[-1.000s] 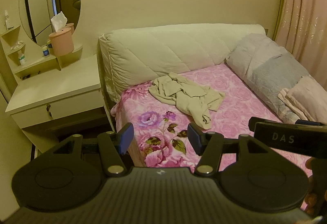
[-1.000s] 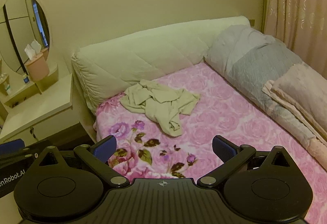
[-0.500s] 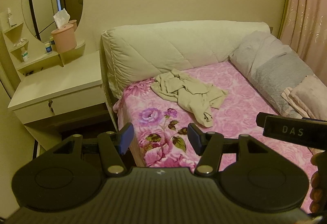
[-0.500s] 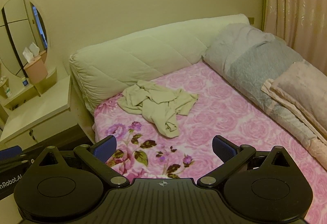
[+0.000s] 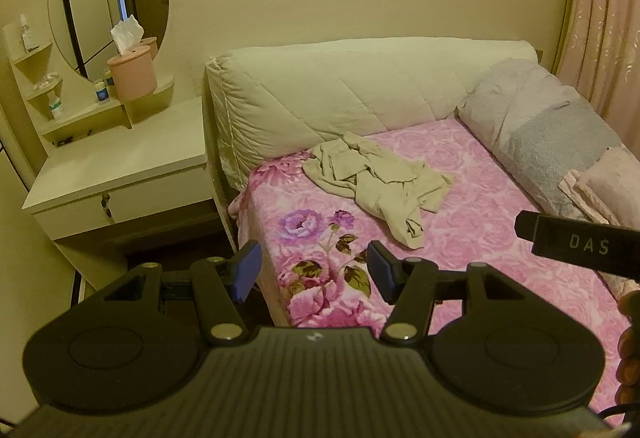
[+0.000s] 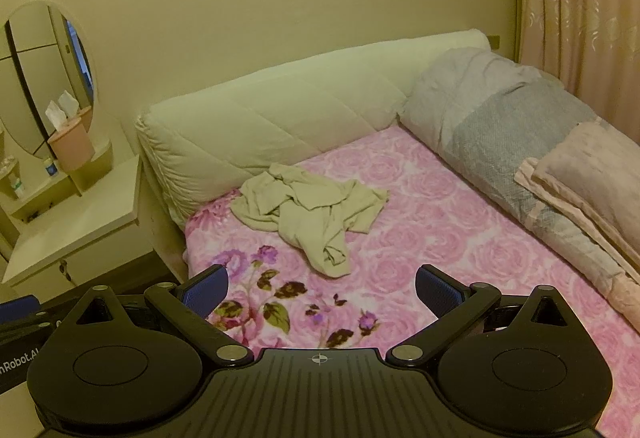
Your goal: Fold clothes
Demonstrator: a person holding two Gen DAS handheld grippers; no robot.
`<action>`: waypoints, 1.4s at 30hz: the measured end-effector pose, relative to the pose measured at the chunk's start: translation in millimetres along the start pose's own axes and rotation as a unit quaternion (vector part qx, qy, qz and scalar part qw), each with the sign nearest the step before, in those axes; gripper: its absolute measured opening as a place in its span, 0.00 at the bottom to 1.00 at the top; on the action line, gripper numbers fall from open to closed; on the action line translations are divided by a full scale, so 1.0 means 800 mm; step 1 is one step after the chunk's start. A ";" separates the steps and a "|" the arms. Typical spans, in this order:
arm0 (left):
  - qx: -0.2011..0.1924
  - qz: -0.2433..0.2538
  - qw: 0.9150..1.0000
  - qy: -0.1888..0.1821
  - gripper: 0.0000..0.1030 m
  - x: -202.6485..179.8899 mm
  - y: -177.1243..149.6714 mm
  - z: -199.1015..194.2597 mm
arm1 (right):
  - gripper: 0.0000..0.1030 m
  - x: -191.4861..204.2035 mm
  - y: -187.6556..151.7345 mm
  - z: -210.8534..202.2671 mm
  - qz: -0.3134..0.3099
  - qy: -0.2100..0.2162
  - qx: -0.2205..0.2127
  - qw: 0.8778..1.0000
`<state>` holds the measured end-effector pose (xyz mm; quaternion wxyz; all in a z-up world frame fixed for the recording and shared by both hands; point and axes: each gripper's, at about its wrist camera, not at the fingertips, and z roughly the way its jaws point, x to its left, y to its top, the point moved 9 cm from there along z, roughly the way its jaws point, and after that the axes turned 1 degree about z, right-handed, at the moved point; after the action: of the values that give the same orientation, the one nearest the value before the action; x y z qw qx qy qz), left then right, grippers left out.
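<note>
Hovering with jaws spread and empty, the left gripper [image 5: 312, 270] and right gripper [image 6: 322, 288] face the crumpled beige garment [image 6: 308, 210] at twelve o'clock, which seemingly needs grasping and spreading flat.

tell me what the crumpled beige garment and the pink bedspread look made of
Beige garment: likely thin, soft woven or knit cloth, matte; it collapses into fine, limp wrinkles. Pink bedspread: looks like plush fleece, with a fuzzy, softly blurred rose print; exact fibre can't be told.

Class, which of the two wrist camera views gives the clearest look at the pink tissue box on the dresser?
The left wrist view: the pink tissue box sits large and whole beside the mirror. The right wrist view shows it smaller, near the frame's left edge.
</note>
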<state>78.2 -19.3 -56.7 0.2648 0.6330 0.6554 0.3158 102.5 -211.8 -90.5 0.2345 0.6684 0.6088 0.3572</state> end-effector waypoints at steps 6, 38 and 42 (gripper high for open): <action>0.001 0.001 1.000 0.001 0.53 0.000 0.003 0.000 | 0.99 -0.003 0.005 -0.001 0.003 0.001 -0.002 1.000; 0.043 0.022 0.998 -0.030 0.53 -0.003 0.024 0.079 | 0.99 -0.022 0.026 0.048 0.032 -0.020 0.003 0.999; 0.062 0.028 0.997 -0.045 0.53 -0.004 0.026 0.119 | 0.99 -0.027 0.034 0.071 0.050 -0.013 -0.002 0.999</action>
<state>163.4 -14.8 -104.0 0.2456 0.6799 0.6429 0.2532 163.4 -230.2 -110.2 0.2261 0.7019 0.5709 0.3608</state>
